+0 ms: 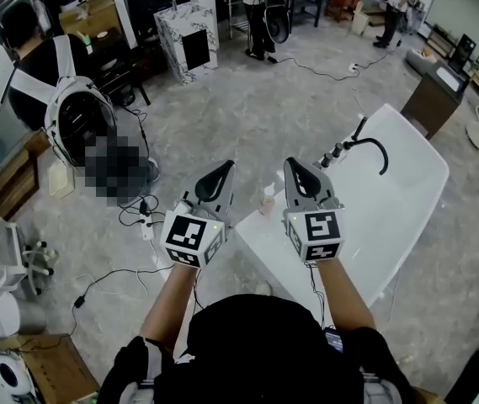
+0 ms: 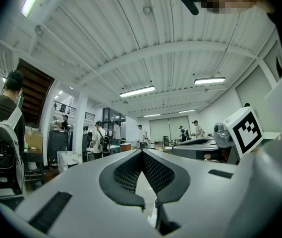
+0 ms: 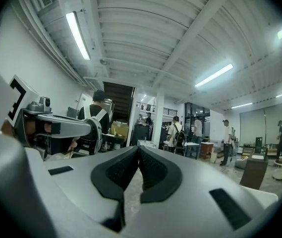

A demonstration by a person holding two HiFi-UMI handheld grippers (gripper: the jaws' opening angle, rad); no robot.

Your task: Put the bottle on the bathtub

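A small pale bottle with a pump top (image 1: 268, 199) stands between my two grippers in the head view, at the near left corner of the white bathtub (image 1: 399, 200); I cannot tell whether it rests on the rim or just beside it. A black faucet (image 1: 367, 146) rises from the tub's far rim. My left gripper (image 1: 225, 168) (image 2: 141, 151) is held up, shut and empty. My right gripper (image 1: 294, 165) (image 3: 139, 148) is level with it, also shut with nothing between the jaws. Both gripper views point out across the room and show no bottle.
A person with a white-and-black backpack (image 1: 75, 116) stands at the left. Cables and a power strip (image 1: 145, 225) lie on the concrete floor. A marbled white cabinet (image 1: 187, 40) stands at the back, a wooden unit (image 1: 431, 99) at the right, and several people further off.
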